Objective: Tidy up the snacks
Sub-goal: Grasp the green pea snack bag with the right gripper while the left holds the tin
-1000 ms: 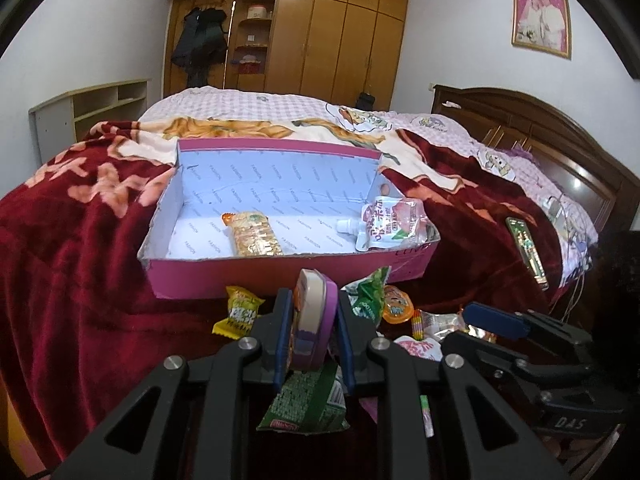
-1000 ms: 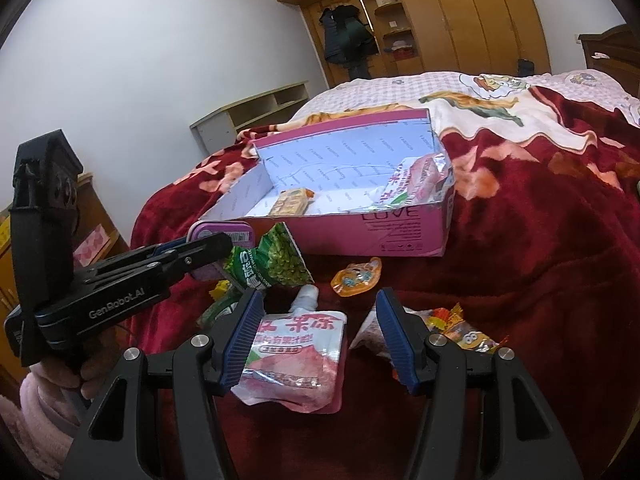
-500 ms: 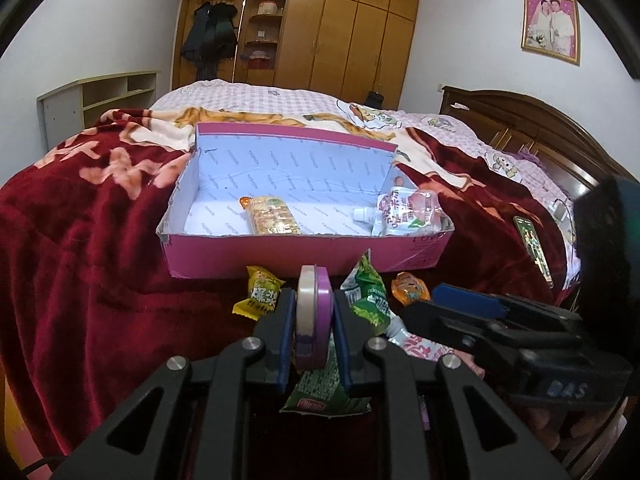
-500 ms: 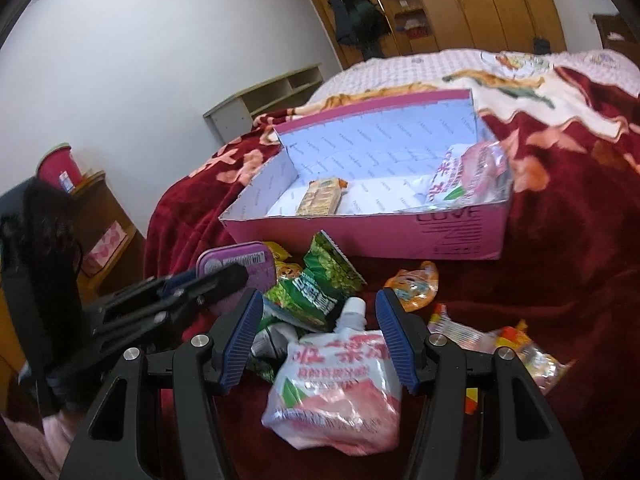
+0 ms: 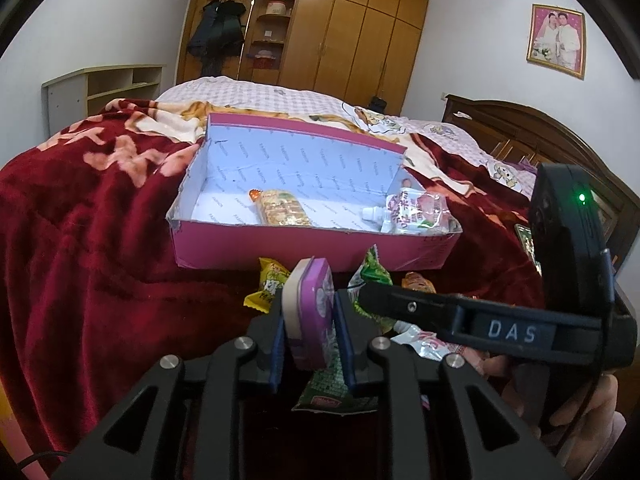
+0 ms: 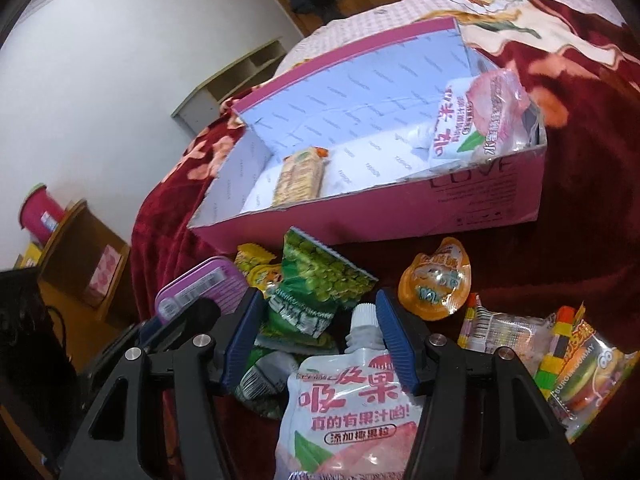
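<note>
My left gripper (image 5: 309, 302) is closed on a flat purple tin (image 5: 312, 312), held on edge and a little tilted; its jaws are opening. The same tin (image 6: 196, 292) shows at the left of the right wrist view. My right gripper (image 6: 320, 300) stands open low over the snack pile, its blue pads on either side of the white cap of a pink juice pouch (image 6: 352, 392) and a green pea bag (image 6: 316, 280). Beyond lies the pink box (image 5: 280, 248), holding a wafer packet (image 5: 282, 212) and another juice pouch (image 5: 416, 212).
An orange jelly cup (image 6: 438, 284), striped candy packets (image 6: 504, 332), a burger gummy bag (image 6: 580, 368) and a yellow packet (image 5: 270, 288) lie on the red blanket (image 5: 80, 240). A wooden bedside cabinet (image 6: 80, 260) stands left; the headboard (image 5: 520, 132) is to the right.
My right gripper has rolled and come down and forward over the juice pouch and green bag, nearer the box. The left gripper with its tin has hardly shifted; the tin now leans slightly.
</note>
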A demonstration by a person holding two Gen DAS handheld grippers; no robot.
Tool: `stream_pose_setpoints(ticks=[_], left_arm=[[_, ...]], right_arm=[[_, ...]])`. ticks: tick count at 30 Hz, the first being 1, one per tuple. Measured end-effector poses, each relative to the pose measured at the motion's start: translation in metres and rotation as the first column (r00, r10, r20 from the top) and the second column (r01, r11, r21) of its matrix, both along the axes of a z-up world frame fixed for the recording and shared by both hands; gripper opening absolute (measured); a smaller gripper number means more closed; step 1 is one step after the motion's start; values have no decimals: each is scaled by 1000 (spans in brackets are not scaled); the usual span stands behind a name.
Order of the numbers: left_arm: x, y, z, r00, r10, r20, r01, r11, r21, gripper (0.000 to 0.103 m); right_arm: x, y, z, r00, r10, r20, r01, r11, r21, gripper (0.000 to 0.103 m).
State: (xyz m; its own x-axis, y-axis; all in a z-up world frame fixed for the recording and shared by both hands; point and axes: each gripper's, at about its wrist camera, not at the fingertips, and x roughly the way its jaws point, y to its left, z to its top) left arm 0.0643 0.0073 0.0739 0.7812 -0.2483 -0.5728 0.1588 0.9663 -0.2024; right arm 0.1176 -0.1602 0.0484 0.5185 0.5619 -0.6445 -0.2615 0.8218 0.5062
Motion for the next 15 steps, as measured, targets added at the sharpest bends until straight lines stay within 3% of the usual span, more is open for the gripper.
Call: stream_pose_setpoints(ticks=[15], left_arm=[[-4,10,0,1000,15,21,-14,999,-30,23]], right_arm=[[8,23,-2,1000,-22,-13,20,996,-83,60]])
